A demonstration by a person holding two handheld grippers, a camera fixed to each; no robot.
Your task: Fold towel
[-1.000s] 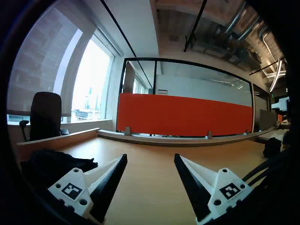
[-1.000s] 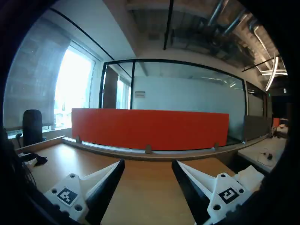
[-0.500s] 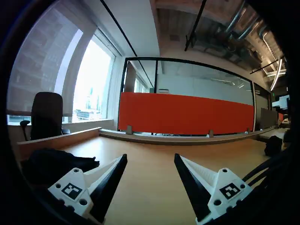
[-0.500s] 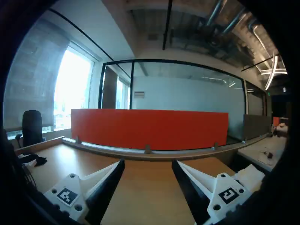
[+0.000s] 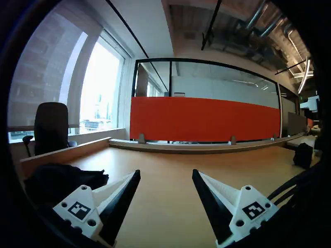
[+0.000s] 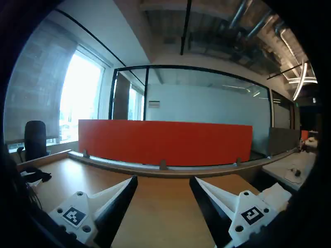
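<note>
— Two pairs of tongs are to be accounted for. How is the left gripper (image 5: 165, 172) held?
— It is seen spread wide in the left gripper view, with nothing held between its fingers. Bare wooden desk (image 5: 169, 206) is seen in the gap.
— And the right gripper (image 6: 163, 178)?
— It is likewise parted, with nothing clasped, above the same kind of wood in the right gripper view.
— Where is the towel to be found?
— That cannot be told for certain. A dark heap of cloth (image 5: 62, 180) is seen at eight o'clock of the left gripper, lying on the desk just beside the finger on the view's left. A white bundle (image 6: 276, 193), soft-looking, is seen at four o'clock of the right gripper, partly hidden behind the finger on the view's right. Which of them is the towel cannot be settled.
— What is found farther out?
— Black cables (image 5: 296, 182) are seen at four o'clock in the left gripper view, and a black bag (image 5: 303, 155) at three o'clock. An orange partition (image 5: 205, 124) is set along the desk's far edge at twelve o'clock, with a glass wall (image 5: 223, 87) behind it. A black office chair (image 5: 50, 128) is placed at nine o'clock, before a bright window (image 5: 99, 95). Pipes (image 5: 265, 25) are run under the ceiling at one o'clock.
</note>
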